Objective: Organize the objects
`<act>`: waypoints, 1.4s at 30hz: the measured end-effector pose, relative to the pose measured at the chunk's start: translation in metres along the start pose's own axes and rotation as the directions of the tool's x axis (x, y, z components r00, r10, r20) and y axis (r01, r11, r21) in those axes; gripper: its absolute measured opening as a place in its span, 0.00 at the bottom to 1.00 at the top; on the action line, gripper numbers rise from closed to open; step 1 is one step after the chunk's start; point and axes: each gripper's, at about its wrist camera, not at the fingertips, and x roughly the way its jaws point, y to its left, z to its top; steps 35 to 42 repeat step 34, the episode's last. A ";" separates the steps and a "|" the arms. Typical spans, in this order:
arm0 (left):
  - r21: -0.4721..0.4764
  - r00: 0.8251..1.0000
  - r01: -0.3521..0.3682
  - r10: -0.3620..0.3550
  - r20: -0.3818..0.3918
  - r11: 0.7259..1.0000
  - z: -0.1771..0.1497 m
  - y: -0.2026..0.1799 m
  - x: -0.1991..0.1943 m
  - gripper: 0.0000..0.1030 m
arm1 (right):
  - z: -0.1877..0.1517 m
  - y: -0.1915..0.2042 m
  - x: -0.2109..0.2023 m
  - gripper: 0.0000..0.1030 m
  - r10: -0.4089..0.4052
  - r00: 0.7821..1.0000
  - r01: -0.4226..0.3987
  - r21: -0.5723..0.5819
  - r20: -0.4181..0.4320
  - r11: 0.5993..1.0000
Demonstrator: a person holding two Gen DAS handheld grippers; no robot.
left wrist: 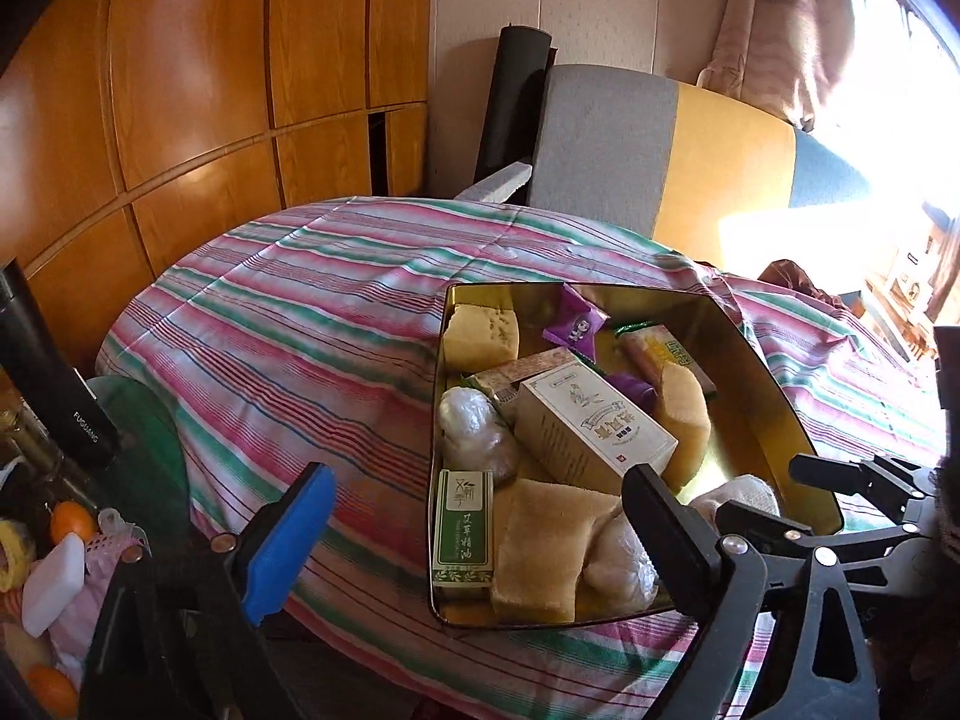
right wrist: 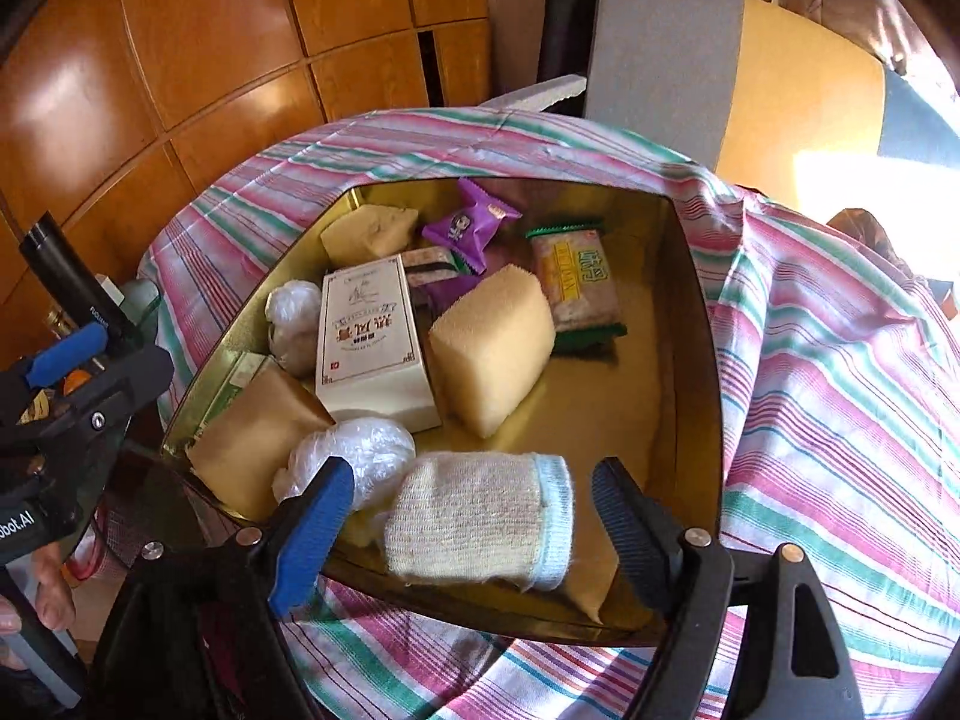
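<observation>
Gold metal tin (right wrist: pixel 699 324), open and shallow, sits on a striped cloth (right wrist: pixel 840 396) of pink, green and white, and holds nearly everything in view. At its near edge lies a knitted cream cloth with a pale blue rim (right wrist: pixel 480 519), resting between the blue-padded fingers of the right gripper (right wrist: pixel 474 531); its jaws stand apart on either side of the cloth, released, and neither pad presses on it. Just beside the cloth is a crumpled ball of clear plastic (right wrist: pixel 354 450), and left of that a tan sponge block (right wrist: pixel 252 438) leans against the tin's wall. In the middle stands a cream carton with printed characters (right wrist: pixel 369 339), touching a yellow sponge (right wrist: pixel 492 348) on its right and a second plastic-wrapped ball (right wrist: pixel 294 315) on its left. Farther back lie another yellow sponge piece (right wrist: pixel 369 234), a purple sweet wrapper (right wrist: pixel 468 225) and a green-edged biscuit packet (right wrist: pixel 576 285). A green and white box (left wrist: pixel 463 525) lies along the tin's left wall. The left gripper (left wrist: pixel 474 534) hovers over the tin's near left corner, jaws wide and released with nothing between them. Wooden cabinet panels (left wrist: pixel 198 60) and a grey and yellow chair back (left wrist: pixel 660 150) stand behind. Off the cloth's left edge, a black flask (left wrist: pixel 54 384) stands above small clutter, including a white bar (left wrist: pixel 54 582).
</observation>
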 end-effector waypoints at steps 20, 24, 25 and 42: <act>-0.027 0.996 -0.063 0.064 0.055 0.998 0.000 -0.011 -0.029 1.00 | -0.014 -0.001 -0.046 0.81 -0.152 0.977 0.133 0.129 0.150 0.983; -0.024 0.994 -0.077 0.079 0.074 0.997 -0.001 -0.012 -0.033 1.00 | -0.016 0.002 -0.047 0.81 -0.159 0.974 0.139 0.128 0.159 0.982; -0.021 0.993 -0.084 0.085 0.083 0.996 -0.002 -0.013 -0.034 1.00 | -0.016 0.002 -0.048 0.81 -0.157 0.974 0.138 0.127 0.160 0.982; -0.024 0.991 -0.095 0.097 0.088 0.995 -0.003 -0.010 -0.036 1.00 | -0.016 0.007 -0.047 0.81 -0.158 0.974 0.140 0.117 0.162 0.983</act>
